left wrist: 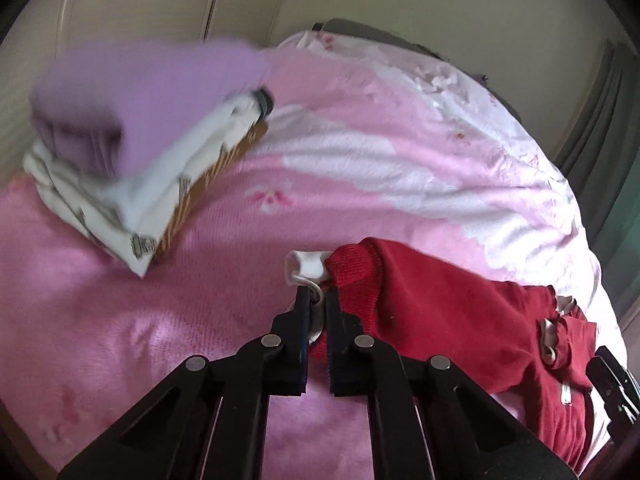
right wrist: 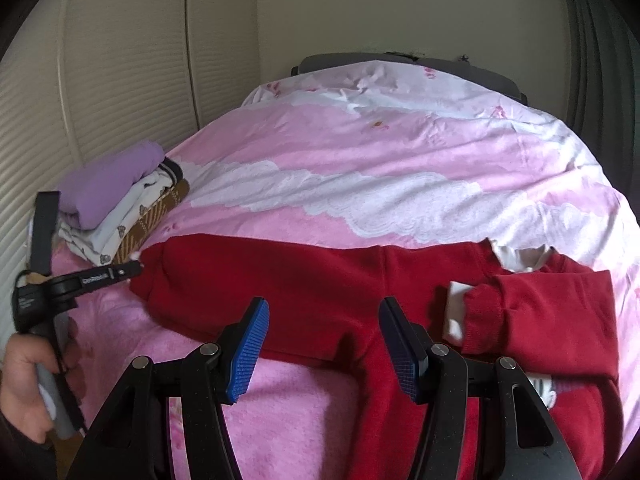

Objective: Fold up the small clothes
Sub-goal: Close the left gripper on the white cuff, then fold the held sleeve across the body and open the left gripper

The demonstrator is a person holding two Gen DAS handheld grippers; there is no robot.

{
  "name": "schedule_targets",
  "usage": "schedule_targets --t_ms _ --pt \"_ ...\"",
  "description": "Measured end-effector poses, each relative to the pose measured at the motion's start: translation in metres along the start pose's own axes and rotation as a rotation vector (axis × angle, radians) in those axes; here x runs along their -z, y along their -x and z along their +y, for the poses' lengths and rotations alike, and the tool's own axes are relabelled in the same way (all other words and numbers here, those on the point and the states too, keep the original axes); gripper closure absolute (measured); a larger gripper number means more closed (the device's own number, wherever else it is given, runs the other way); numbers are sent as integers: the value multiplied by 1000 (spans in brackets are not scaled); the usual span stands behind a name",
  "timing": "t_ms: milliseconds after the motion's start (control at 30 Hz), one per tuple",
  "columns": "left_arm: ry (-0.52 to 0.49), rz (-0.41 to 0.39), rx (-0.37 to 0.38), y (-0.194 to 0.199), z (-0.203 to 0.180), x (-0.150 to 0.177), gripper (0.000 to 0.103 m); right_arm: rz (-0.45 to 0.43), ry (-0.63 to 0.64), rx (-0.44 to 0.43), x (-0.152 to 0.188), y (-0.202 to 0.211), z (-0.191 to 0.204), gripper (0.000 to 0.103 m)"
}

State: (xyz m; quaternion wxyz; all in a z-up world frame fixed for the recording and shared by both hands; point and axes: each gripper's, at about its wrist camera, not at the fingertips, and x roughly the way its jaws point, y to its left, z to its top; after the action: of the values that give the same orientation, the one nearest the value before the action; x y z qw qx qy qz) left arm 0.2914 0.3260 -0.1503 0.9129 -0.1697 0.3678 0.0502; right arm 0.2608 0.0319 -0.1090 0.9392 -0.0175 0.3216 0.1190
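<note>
Red sweater (right wrist: 304, 280) lies spread across pink bed cover (right wrist: 360, 152), w/ one sleeve folded in at right. Left hand-held gripper (left wrist: 318, 300) clamped on sweater's white cuff (left wrist: 304, 266). Right hand-held gripper (right wrist: 324, 336) jaws apart, over sweater's near edge. Folded clothes stack (right wrist: 120, 200) near far-left.

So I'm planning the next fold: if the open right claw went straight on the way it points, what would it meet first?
Probably the red sweater: its body lies straight ahead of the right claw, spread on the pink bedspread. How high the claw sits is unclear.
</note>
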Motion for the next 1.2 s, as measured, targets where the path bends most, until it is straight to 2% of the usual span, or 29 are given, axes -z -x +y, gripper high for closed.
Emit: schedule_targets --t_ms 167,333,500,933,967,1000,1100,1200 --pt "-73 -61 -37 39 -52 -10 96 -25 -58 18 -2 22 -37 45" --pt "-157 -100 4 68 -123 -14 97 -61 -135 50 -6 49 -89 45" --pt "-238 -113 64 79 -203 -10 97 -106 -214 96 -4 78 -149 45" --pt "-446 -36 235 46 -428 39 97 -110 -377 230 33 127 -307 45" --pt "-457 -30 243 44 -441 45 97 -110 -377 230 33 127 -307 45" --pt "-471 -19 254 40 -456 52 97 -104 -395 244 40 131 -328 45" --pt "-502 14 272 26 -487 73 97 -95 -419 262 49 134 -352 45" --pt "-547 51 255 3 -510 99 97 -79 -441 272 58 133 -371 45"
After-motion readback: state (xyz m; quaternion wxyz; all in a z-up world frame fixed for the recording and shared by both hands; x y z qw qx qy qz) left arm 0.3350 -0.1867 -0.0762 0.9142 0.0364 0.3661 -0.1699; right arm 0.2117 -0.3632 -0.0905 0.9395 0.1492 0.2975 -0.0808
